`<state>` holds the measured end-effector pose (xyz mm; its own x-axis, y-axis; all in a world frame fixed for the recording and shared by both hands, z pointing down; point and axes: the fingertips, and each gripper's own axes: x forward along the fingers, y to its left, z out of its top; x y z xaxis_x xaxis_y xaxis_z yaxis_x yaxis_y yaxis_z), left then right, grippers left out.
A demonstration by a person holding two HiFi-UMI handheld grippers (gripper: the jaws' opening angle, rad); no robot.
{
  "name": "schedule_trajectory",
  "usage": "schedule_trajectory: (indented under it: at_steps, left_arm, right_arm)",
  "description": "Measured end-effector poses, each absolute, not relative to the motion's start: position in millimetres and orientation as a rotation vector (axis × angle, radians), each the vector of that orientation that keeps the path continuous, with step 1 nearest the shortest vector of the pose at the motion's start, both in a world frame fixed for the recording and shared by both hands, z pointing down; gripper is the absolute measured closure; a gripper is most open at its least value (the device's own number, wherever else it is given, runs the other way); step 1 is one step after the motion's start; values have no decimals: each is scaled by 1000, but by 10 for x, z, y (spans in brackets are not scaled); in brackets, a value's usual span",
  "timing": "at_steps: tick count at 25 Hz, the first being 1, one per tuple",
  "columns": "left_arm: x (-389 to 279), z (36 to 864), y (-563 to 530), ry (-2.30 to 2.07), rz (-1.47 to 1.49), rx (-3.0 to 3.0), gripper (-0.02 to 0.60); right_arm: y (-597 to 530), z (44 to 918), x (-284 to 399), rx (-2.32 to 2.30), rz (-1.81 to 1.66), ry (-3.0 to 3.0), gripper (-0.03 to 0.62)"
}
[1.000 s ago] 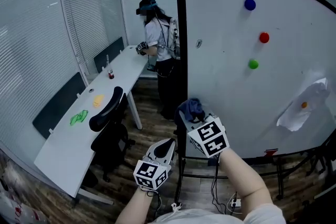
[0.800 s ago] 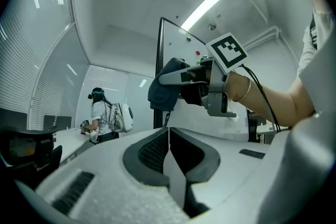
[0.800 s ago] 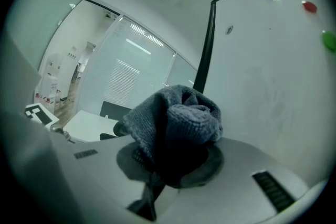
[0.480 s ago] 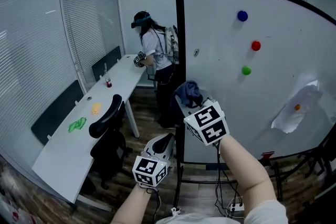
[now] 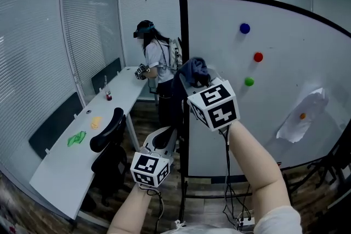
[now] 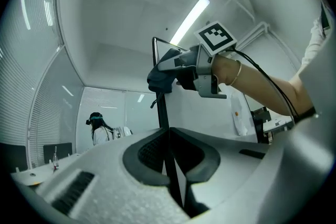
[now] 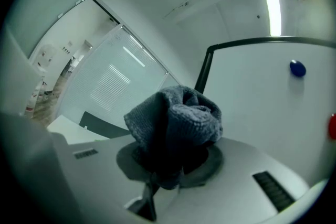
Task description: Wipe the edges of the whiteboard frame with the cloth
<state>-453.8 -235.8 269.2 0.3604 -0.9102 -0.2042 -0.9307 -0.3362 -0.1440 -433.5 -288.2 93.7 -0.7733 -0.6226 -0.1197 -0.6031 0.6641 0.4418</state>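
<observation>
Firmly, the right tool [image 7: 167,168] has its jaws pinched on a bunched grey-blue cloth [image 7: 176,120], which bulges out above the jaw tips. In the head view that right tool [image 5: 195,80] is raised on an outstretched forearm, and the cloth [image 5: 193,70] lies against the black left upright of the whiteboard frame [image 5: 182,30], roughly halfway up it.

The left tool [image 6: 169,136] has its jaws pressed together with only a thin dark seam between them and nothing gripped. From the head view the left tool [image 5: 168,137] hangs lower, just beside the same upright and pointing up along it.

Beyond the frame spreads the whiteboard [image 5: 230,35], which carries a blue magnet [image 5: 244,28], a red magnet [image 5: 258,56] and a green magnet [image 5: 249,81], with a crumpled sheet of paper [image 5: 299,118] pinned towards its right side.

Left of the board, a long white surface [image 5: 55,172] runs along the blinds, with a black chair [image 5: 107,131] tucked up to it and a green item [image 5: 75,138] lying on it. A person [image 5: 157,63] stands at its far end.
</observation>
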Motion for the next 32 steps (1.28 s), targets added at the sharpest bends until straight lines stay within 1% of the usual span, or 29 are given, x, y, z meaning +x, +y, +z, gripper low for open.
schedule_trajectory:
  at_steps: [20, 25, 32]
  left_arm:
    - [-4271, 2065, -2548, 1513, 145, -2420, 558]
    - [-4176, 2111, -2468, 1447, 159, -2471, 558]
    - [-3941, 2226, -2415, 1367, 155, -2549, 558]
  right_arm:
    - [-2888, -861, -4348, 1162, -832, -2878, 522]
    - [-2864, -1177, -4353, 1253, -878, -2882, 522]
    - [-2912, -1357, -4035, 1399, -843, -2941, 522]
